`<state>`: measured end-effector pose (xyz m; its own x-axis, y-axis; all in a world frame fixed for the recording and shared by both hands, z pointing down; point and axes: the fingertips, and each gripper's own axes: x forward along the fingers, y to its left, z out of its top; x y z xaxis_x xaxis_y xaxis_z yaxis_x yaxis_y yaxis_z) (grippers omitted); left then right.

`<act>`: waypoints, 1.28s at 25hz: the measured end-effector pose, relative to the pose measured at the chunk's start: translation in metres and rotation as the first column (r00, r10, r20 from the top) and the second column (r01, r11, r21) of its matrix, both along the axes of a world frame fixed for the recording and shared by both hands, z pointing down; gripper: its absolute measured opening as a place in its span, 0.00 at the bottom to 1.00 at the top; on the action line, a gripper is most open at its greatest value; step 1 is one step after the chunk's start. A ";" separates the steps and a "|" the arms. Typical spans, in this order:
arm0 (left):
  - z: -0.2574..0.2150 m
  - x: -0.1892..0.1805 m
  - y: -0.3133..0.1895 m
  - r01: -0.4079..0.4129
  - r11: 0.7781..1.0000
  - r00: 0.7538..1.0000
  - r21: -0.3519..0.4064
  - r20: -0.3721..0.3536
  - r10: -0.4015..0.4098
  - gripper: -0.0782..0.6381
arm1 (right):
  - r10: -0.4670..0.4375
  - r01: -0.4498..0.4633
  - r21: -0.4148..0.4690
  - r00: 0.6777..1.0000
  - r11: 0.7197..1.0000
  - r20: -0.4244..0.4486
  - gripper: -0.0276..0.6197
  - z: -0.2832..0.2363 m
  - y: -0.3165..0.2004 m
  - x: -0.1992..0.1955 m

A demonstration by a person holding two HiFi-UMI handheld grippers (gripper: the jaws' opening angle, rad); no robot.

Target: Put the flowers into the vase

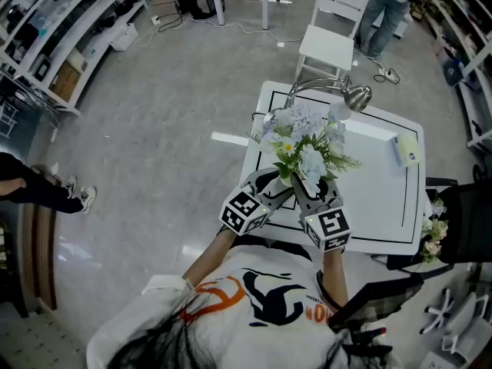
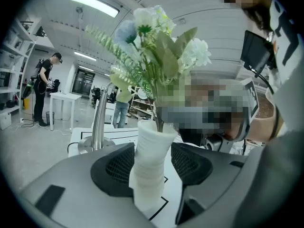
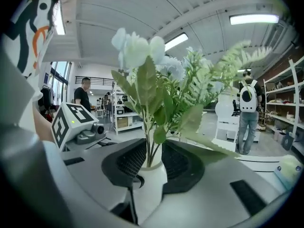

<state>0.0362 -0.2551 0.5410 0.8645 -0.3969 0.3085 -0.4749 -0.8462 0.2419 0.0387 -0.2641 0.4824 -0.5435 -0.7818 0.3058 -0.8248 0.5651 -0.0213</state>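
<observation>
Black mesh pads (image 2: 116, 167) of my left hand-held gripper (image 2: 153, 170) are clamped on the white ribbed plastic vase (image 2: 151, 151), which stands upright near the front left corner of the white counter (image 1: 377, 183). My right hand-held gripper (image 3: 154, 163) is pinched on the green stems (image 3: 152, 148) just above the vase mouth, and the bunch of pale blue and white artificial flowers (image 3: 156, 75) already sits inside. To finish well, I should hold the slim vase steady, since the bunch looks top-heavy. Then I'd part the right jaws gently and back out low, clear of the leaves.
</observation>
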 end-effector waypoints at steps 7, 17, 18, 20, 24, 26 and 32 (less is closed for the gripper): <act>0.003 -0.002 0.000 0.005 1.000 1.000 -0.012 -0.001 -0.005 0.43 | -0.036 0.035 -0.019 0.998 0.999 -0.053 0.29 0.004 0.009 -0.008; 0.005 -0.007 0.001 0.005 1.000 0.999 0.000 0.035 -0.005 0.43 | 0.006 -0.007 -0.029 1.000 1.000 -0.028 0.31 0.002 0.020 -0.001; 0.006 -0.007 0.001 0.002 1.000 0.999 0.007 0.043 -0.003 0.43 | 0.013 -0.013 -0.031 1.000 0.999 -0.019 0.31 0.001 0.021 0.000; 0.005 -0.006 0.002 -0.005 1.000 0.999 0.014 0.048 0.004 0.43 | 0.024 -0.024 -0.036 1.000 0.999 -0.002 0.31 0.002 0.022 0.003; 0.004 -0.007 0.006 -0.012 1.000 0.999 0.017 0.044 0.011 0.43 | 0.037 -0.037 -0.038 0.999 0.999 -0.005 0.31 0.002 0.027 0.004; 0.005 -0.008 0.009 -0.013 1.000 0.999 0.019 0.045 0.012 0.43 | 0.043 -0.043 -0.037 0.999 0.998 -0.003 0.31 0.002 0.030 0.004; 0.007 -0.020 0.015 0.003 1.000 0.999 0.014 0.042 -0.004 0.43 | 0.082 -0.081 -0.034 0.996 0.996 0.028 0.31 -0.001 0.040 0.005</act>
<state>0.0159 -0.2401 0.5477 0.8494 -0.4045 0.3390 -0.4874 -0.8477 0.2096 0.0441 -0.2244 0.4813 -0.4879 -0.8135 0.3165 -0.8666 0.4949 -0.0639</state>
